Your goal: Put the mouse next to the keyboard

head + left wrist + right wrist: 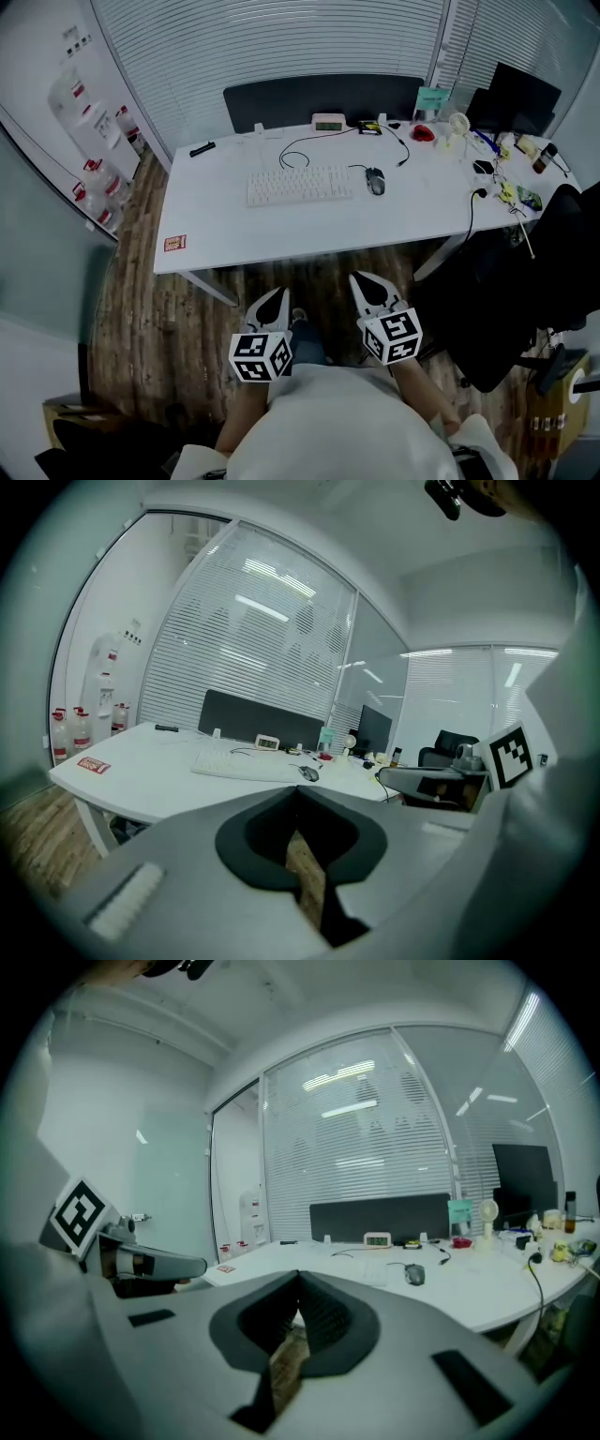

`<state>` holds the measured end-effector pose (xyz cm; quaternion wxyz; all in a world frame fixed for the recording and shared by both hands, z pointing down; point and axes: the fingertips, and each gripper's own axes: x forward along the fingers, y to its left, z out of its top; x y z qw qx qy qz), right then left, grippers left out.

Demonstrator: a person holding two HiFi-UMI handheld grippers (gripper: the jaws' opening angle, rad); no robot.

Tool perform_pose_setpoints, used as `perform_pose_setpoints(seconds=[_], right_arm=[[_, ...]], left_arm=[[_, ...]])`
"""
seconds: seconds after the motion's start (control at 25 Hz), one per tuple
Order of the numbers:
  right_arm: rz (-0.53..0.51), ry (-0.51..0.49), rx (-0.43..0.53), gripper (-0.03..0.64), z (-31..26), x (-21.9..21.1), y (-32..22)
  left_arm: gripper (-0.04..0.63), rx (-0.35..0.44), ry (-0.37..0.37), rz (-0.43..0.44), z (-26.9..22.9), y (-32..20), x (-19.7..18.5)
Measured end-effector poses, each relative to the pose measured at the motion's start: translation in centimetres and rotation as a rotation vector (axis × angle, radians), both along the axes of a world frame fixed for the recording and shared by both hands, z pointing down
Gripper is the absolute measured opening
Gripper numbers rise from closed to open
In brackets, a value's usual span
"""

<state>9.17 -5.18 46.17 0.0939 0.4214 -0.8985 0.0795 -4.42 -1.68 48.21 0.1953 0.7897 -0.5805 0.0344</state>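
Two grippers, both empty, jaws closed tip to tip with nothing between them. The left gripper (275, 298) and right gripper (364, 283) are held low and close to the person's body, over the wood floor. Both are well short of the near edge of the white desk (216, 234).

The mouse (376, 180) sits on the desk just right of the right end of the white keyboard (300, 185). It is close beside the keyboard but apart from it, so it looks as good as placed already.

Handling, as a judgement:
- The mouse is small, dark, light and rigid, so it won't deform.
- Its shell is smooth and rounded, so the pads could slip off the top.
- Best hold is across the two long sides, low near the desk; the jaws would have to open first.
- A thin cable seems to run off its far end, though it is too small to be sure. It could drag or tug if the mouse is lifted, so a short slide is safer than a carry.

The right gripper is the nearer one.
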Motion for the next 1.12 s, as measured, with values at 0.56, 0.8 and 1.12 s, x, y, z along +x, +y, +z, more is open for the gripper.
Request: perform_pose_setpoints(seconds=[0.56, 0.8, 1.12], right_arm=[[0.003, -0.036, 0.02, 0.002, -0.7, -0.2, -0.4], [0.007, -0.048, 0.017, 0.002, -0.9, -0.4, -0.8], [0.014, -0.055, 0.015, 0.002, -0.6, -0.8, -1.4]], left_arm=[[0.011, 0.002, -0.014, 0.023, -0.3, -0.3, 0.7], [0.011, -0.007, -0.005, 0.023, -0.2, -0.6, 0.5], [0.011, -0.002, -0.006, 0.015, -0.1, -0.7, -0.4]])
